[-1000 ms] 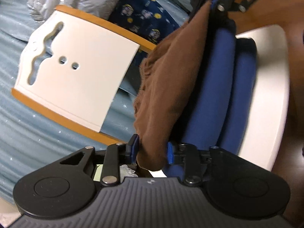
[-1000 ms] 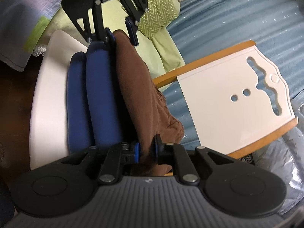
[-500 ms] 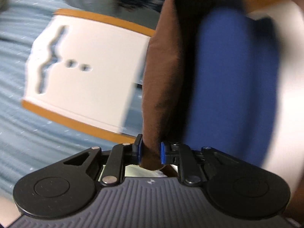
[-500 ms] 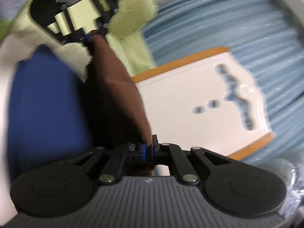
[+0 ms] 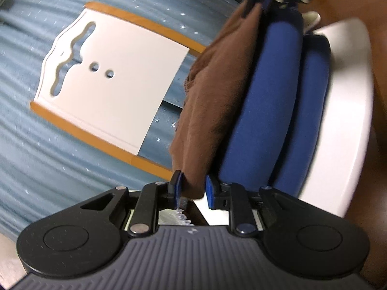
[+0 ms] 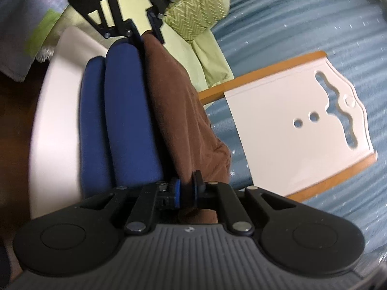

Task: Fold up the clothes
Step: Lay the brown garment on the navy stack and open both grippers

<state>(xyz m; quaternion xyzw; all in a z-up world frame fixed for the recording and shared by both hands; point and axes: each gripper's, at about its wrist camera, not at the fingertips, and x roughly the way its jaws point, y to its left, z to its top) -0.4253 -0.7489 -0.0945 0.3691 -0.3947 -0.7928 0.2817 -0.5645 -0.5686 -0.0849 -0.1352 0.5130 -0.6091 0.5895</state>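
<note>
Close up, left gripper (image 5: 192,189) a bit open, one end of the brown cloth (image 5: 217,91) loose between its pads. Right gripper (image 6: 186,191) pinched tight on the other end. Farther off, folded blue clothes (image 6: 125,125) beside the cloth on a white stool (image 5: 348,125).

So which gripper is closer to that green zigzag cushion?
Left. The left gripper sits right beside the green zigzag cushion; the right gripper is at the opposite end of the brown cloth.
</note>
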